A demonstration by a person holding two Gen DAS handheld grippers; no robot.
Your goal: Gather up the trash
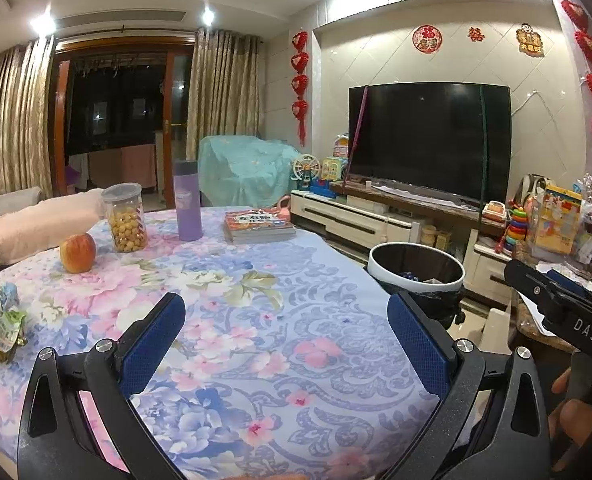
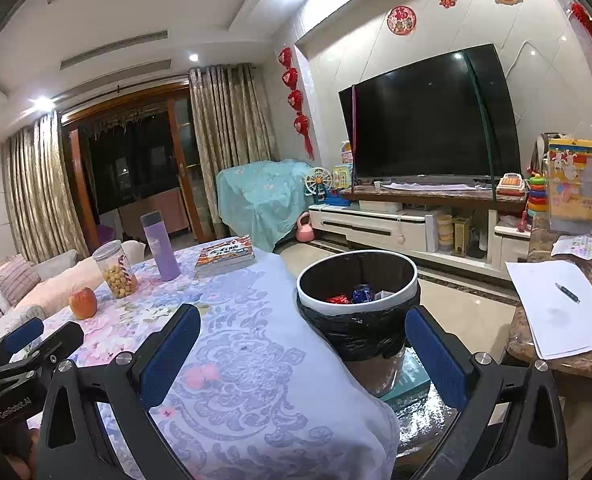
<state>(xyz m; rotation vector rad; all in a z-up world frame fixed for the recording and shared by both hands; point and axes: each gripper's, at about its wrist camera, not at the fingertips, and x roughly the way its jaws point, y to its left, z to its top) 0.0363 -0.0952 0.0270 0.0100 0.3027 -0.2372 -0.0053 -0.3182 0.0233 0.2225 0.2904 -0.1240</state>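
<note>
Two claws spread apart, empty – left claw, right claw, crumpled wrappers lying flat, bin upright

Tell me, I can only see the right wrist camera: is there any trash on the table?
Observer: Yes. The left wrist view shows crumpled wrappers at the left edge of the table.
Operator: Are they near the apple?
Observer: They lie nearer the camera than the apple, and apart from it.
Operator: Is the left gripper holding one?
Observer: No. The left gripper is open with only tablecloth between its fingers; the wrappers lie off to its left.
</note>
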